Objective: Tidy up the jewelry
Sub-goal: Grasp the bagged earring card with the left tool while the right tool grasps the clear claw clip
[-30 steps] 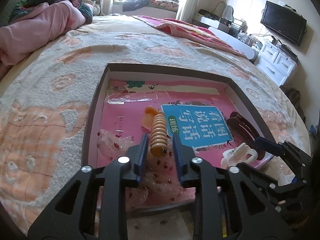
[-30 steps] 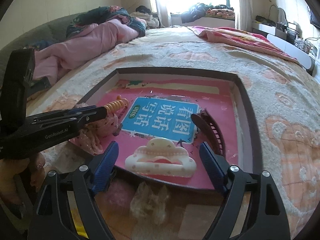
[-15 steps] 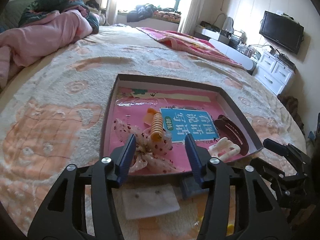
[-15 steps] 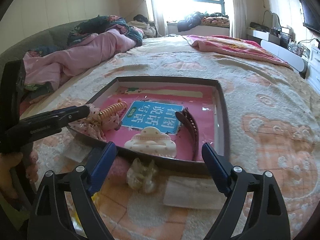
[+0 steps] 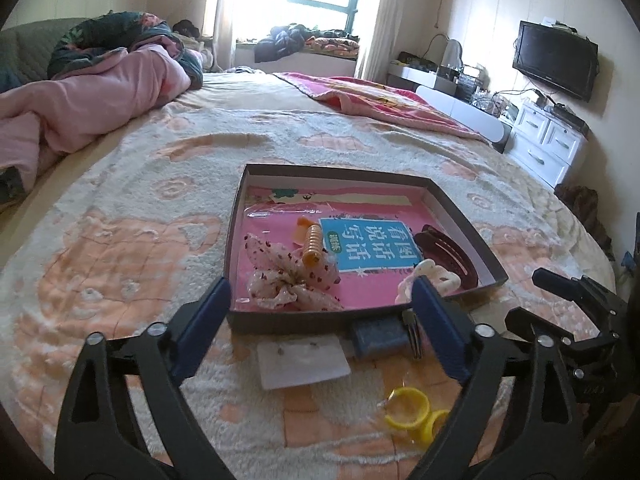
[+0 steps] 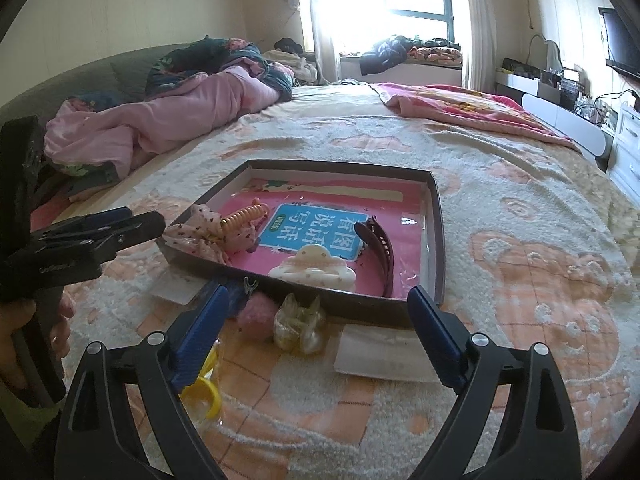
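Left wrist view looks down the bed (image 5: 168,184) at a shallow dark tray (image 5: 236,240) resting on the fuzzy peach-and-cream blanket (image 5: 120,264). The left hand-held gripper (image 5: 320,316) hangs just short of the tray's near wall, its blue fingers (image 5: 200,324) spread wide after having just been opening, and nothing sits between them. Inside the tray, on a pink liner with a blue printed card (image 5: 370,246), lie a pink dotted fabric bow (image 5: 288,280) with an orange coiled hair tie (image 5: 313,245) resting on it, a dark brown hair clip (image 5: 448,252) by the right wall, and a cream claw clip (image 5: 434,274) at the near right corner.

On the blanket in front of the tray lie a small white packet (image 5: 302,362), a dark blue piece (image 5: 378,338) touching the tray wall, and two yellow rings (image 5: 408,406) nearer the camera.

From the right wrist view, the right hand-held gripper (image 6: 320,328) also stands wide open and holds nothing; its jaws too have just been opening a little further. Between its fingers on the blanket sit a clear yellowish claw clip (image 6: 300,322) and a pink fluffy ball (image 6: 256,314), both just outside the tray (image 6: 438,240). A second white packet (image 6: 380,354) lies to their right. The left hand-held gripper (image 6: 132,224) shows at the left edge, a hand (image 6: 16,340) around its grip.
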`<action>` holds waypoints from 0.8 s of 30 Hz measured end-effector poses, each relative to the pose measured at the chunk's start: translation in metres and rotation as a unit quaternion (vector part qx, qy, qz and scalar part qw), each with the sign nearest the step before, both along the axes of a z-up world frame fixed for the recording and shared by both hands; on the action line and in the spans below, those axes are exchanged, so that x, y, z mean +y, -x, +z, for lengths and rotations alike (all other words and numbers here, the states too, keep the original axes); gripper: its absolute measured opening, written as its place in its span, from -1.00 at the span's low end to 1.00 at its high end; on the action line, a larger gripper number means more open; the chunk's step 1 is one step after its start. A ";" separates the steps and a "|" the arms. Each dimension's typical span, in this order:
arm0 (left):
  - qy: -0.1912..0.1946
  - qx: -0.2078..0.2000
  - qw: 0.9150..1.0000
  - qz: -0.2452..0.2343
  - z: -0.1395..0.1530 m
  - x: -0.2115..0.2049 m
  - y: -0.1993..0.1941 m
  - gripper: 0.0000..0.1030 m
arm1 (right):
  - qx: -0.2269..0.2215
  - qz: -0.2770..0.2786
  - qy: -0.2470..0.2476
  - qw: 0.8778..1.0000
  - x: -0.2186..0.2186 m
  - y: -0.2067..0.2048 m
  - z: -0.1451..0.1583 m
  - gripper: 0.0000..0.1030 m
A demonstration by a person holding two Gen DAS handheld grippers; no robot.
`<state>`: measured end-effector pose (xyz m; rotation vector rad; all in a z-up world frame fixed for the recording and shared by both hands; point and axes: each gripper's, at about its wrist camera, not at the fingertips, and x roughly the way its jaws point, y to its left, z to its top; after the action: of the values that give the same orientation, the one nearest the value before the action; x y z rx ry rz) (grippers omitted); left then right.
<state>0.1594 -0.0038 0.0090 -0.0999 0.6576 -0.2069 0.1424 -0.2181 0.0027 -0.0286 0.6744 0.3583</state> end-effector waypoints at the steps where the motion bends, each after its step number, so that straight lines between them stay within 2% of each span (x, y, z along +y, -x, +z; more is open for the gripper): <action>1: -0.001 -0.001 1.000 0.000 0.000 0.000 0.002 0.69 | 0.000 0.000 0.000 1.000 0.000 0.001 0.000 0.71; 5: -0.005 -0.002 1.000 0.003 0.001 0.002 0.009 0.78 | 0.000 0.000 0.002 1.000 -0.001 0.009 0.000 0.71; 24: -0.028 0.027 0.999 0.015 -0.022 0.016 0.030 0.78 | 0.022 0.023 0.022 0.999 0.008 0.027 -0.022 0.70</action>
<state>0.1295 0.0118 -0.0132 -0.0614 0.7154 -0.1566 0.1155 -0.2104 -0.0195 -0.0788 0.7260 0.3891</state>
